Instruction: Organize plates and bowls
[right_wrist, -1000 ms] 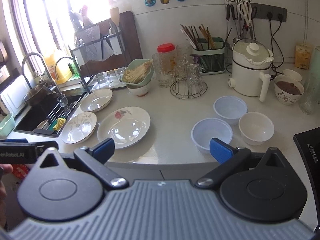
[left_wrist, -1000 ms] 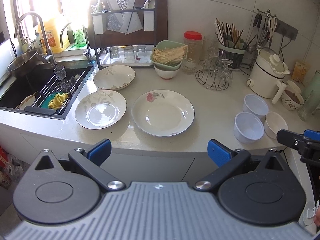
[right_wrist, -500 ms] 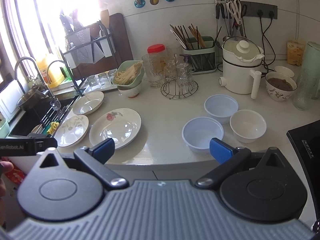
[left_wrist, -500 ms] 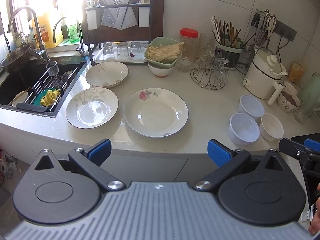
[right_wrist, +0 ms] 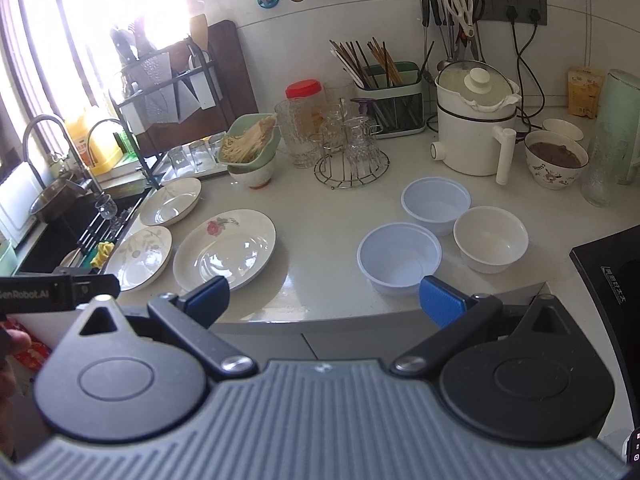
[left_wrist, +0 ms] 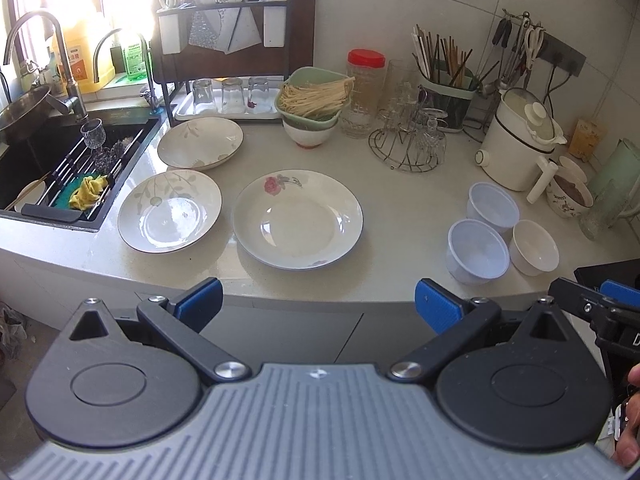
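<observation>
Three plates lie on the white counter: a rose-patterned plate [left_wrist: 298,218] [right_wrist: 225,249] in the middle, a leaf-patterned plate [left_wrist: 169,210] [right_wrist: 139,257] to its left, and a deeper plate [left_wrist: 200,143] [right_wrist: 171,201] behind. Right of them stand two translucent plastic bowls [left_wrist: 478,250] [right_wrist: 399,258], [left_wrist: 494,207] [right_wrist: 436,204] and a white ceramic bowl [left_wrist: 535,247] [right_wrist: 491,238]. My left gripper [left_wrist: 318,304] hovers open in front of the counter edge, below the rose plate. My right gripper [right_wrist: 324,300] is open too, off the edge near the closest plastic bowl. Both hold nothing.
A sink [left_wrist: 48,160] with a drying rack sits at the left. Behind are a green bowl of noodles [left_wrist: 316,96], a wire glass rack [left_wrist: 408,148], a chopstick holder [right_wrist: 388,96], a white kettle [right_wrist: 472,120] and a filled bowl [right_wrist: 556,160]. A black cooktop [right_wrist: 612,280] lies at the right.
Both grippers have drifted a little: the left view has shifted so the plates sit further left and closer, and the right view shows the bowls slightly nearer. Nothing on the counter has moved.
</observation>
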`<state>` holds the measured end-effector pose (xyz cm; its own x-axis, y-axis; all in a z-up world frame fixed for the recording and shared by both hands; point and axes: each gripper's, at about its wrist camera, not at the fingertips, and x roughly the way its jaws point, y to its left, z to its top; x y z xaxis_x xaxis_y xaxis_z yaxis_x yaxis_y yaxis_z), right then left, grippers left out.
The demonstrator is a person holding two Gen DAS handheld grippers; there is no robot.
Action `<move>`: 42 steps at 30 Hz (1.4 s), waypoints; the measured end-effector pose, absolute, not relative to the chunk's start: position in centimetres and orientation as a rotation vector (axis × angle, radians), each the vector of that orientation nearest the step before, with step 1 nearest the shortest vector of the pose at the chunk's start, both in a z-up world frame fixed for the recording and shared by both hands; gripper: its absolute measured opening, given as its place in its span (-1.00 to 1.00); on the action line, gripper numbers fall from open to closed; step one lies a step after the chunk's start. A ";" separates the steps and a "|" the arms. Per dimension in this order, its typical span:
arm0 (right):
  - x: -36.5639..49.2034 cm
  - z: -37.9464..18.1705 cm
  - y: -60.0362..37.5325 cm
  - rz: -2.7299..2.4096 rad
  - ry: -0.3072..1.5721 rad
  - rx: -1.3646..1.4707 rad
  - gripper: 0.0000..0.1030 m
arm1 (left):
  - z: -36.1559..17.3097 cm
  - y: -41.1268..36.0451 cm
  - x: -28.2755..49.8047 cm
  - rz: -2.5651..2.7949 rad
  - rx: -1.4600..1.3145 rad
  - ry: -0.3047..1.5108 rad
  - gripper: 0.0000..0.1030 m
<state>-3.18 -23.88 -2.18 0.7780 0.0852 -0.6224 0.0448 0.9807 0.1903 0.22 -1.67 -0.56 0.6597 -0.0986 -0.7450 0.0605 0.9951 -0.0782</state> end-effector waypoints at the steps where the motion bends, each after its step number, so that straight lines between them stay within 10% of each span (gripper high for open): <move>1: -3.2 -2.2 -23.9 0.019 0.680 0.200 1.00 | -0.6 -1.7 0.2 -0.093 -0.051 0.851 1.00; 42: -1.0 -2.1 -23.3 0.055 0.715 0.190 1.00 | 0.3 -1.8 3.2 -0.126 -0.001 0.878 1.00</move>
<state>-0.97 -23.31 -2.10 0.7547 0.1151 -0.6459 0.0144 0.9814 0.1917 3.20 -1.85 0.31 0.6314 -0.1104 -0.7676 0.1096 0.9926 -0.0526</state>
